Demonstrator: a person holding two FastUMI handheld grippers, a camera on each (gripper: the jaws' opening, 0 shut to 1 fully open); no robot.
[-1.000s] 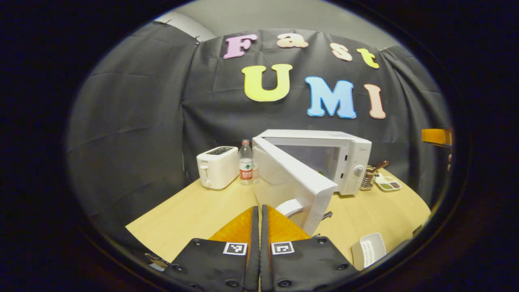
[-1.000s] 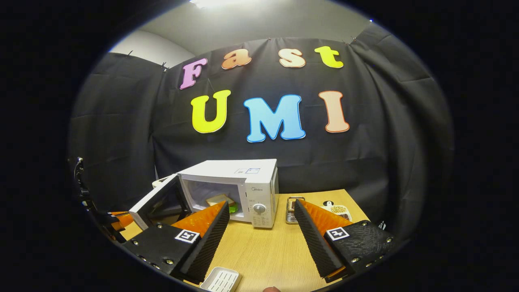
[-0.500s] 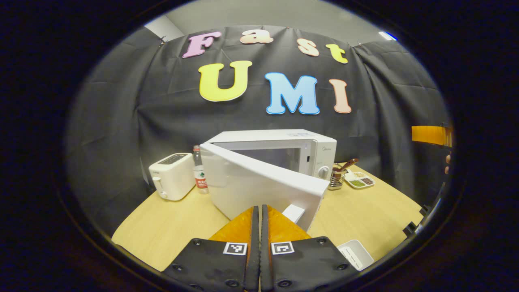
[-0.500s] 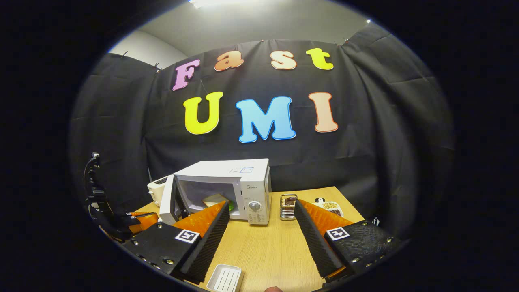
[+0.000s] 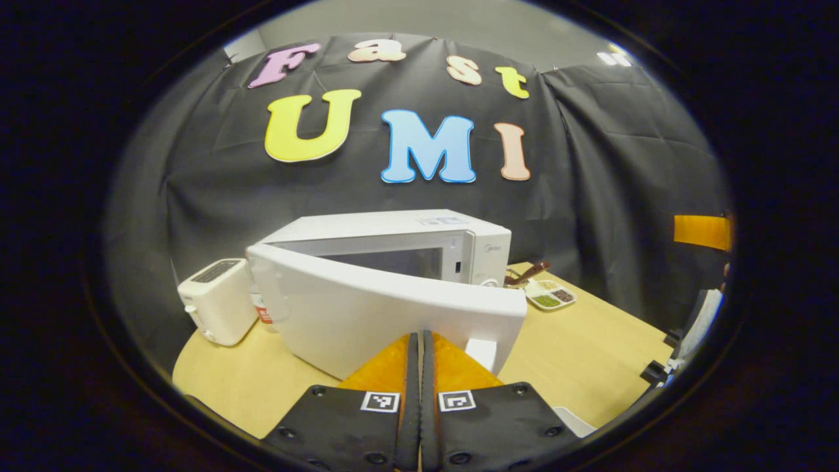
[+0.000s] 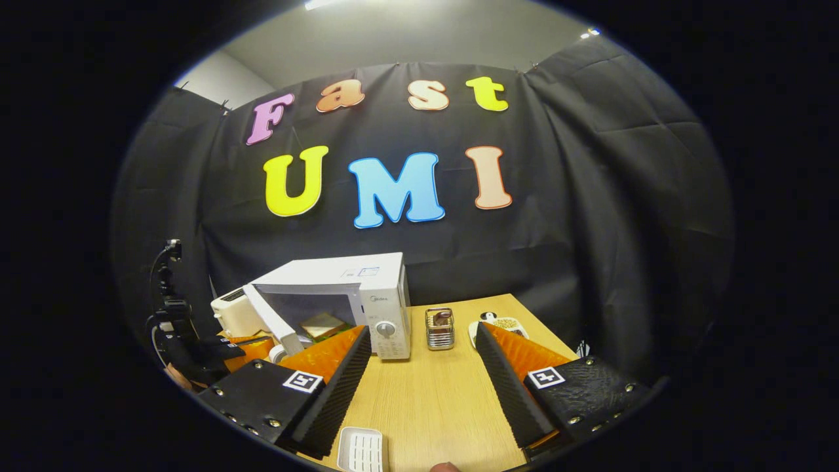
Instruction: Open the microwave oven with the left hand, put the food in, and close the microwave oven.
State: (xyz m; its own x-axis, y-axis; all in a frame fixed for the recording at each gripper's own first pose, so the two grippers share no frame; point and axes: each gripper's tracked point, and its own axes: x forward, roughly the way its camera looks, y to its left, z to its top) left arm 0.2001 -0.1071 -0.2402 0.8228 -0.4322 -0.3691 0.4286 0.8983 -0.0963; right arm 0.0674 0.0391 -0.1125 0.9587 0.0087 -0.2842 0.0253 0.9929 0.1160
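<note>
The white microwave (image 5: 419, 226) stands at the back of the table with its door (image 5: 367, 314) half open. My left gripper (image 5: 415, 338) is shut with nothing between its fingers, and its tips rest against the door's outer face near the free edge. In the right gripper view the microwave (image 6: 367, 272) has its door (image 6: 270, 321) ajar, and a slice of bread on something green (image 6: 320, 324) lies inside. The left gripper (image 6: 233, 347) is at the door's outer side. My right gripper (image 6: 421, 330) hangs open over the table, in front of the microwave, holding nothing.
A white toaster (image 5: 216, 298) and a partly hidden bottle (image 5: 263, 314) stand left of the microwave. A metal holder (image 6: 439, 328) and a small dish (image 6: 506, 323) sit to its right. A white tray (image 6: 360, 451) lies near the wooden table's (image 6: 432, 400) front edge.
The door has swung from wide open toward the microwave, with my shut left gripper following behind it. The right gripper stayed open and drew back and to the right, away from the oven.
</note>
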